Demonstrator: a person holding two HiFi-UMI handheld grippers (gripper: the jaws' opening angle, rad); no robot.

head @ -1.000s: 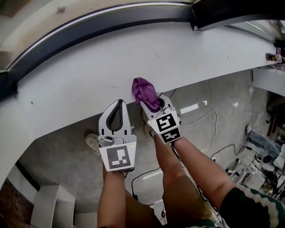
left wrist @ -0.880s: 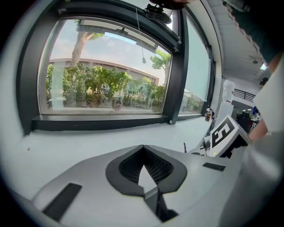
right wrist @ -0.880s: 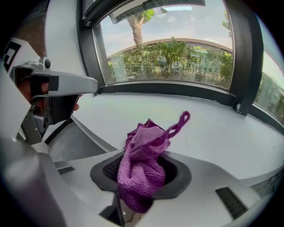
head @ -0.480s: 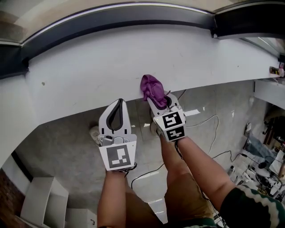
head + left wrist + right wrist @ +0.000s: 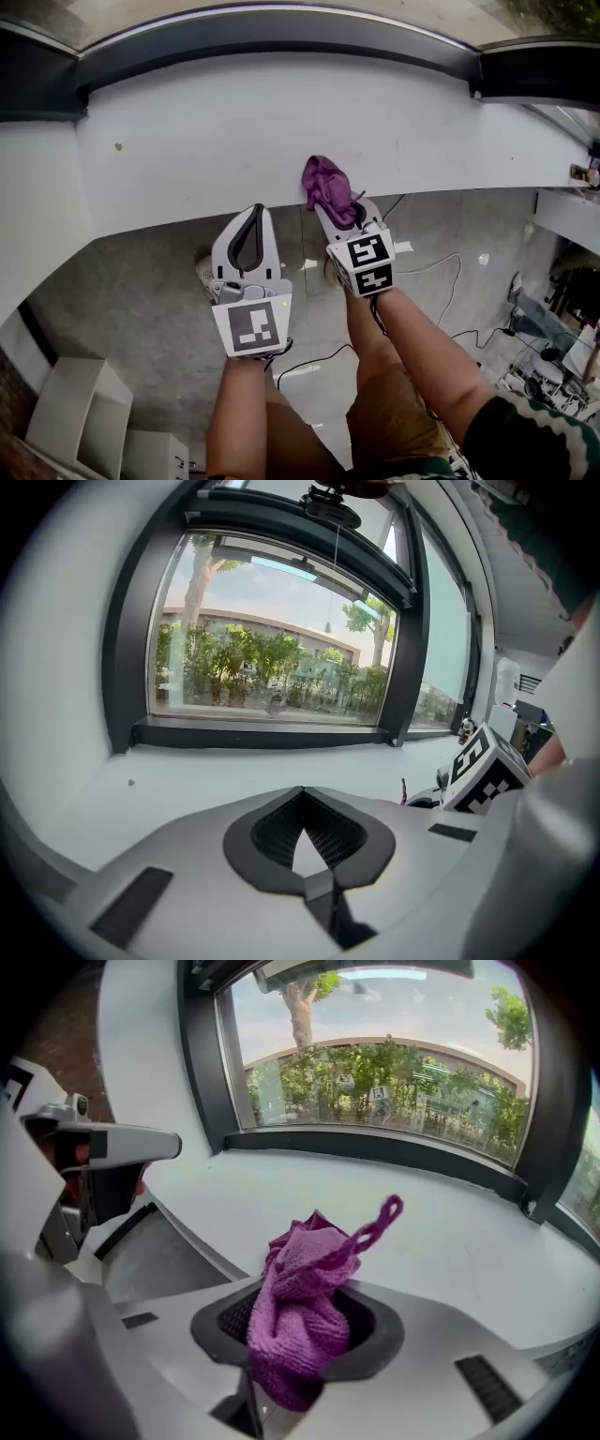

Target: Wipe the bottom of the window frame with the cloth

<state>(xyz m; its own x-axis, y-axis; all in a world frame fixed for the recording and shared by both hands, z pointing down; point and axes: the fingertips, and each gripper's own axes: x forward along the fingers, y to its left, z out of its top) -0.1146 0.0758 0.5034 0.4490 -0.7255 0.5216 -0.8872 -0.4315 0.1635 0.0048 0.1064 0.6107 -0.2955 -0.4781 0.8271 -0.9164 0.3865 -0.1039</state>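
Observation:
A crumpled purple cloth (image 5: 323,184) (image 5: 302,1309) hangs over the near edge of the white sill (image 5: 187,141), and my right gripper (image 5: 332,202) (image 5: 298,1327) is shut on it. A loop of the cloth sticks up above the jaws in the right gripper view. The dark bottom rail of the window frame (image 5: 281,33) (image 5: 375,1150) (image 5: 262,734) runs along the far side of the sill, well ahead of the cloth. My left gripper (image 5: 254,209) (image 5: 302,795) hovers just short of the sill edge, to the left of the right one, shut on nothing.
A dark speck (image 5: 118,146) lies on the sill at the left. A frame upright meets the rail at the right (image 5: 480,86). Below the sill are a grey floor with cables (image 5: 441,272), a white shelf unit (image 5: 66,422) and clutter at the far right.
Both grippers, with the cloth, have shifted a little leftwards along the sill. The cloth stays clamped in the right gripper; the left stays shut.

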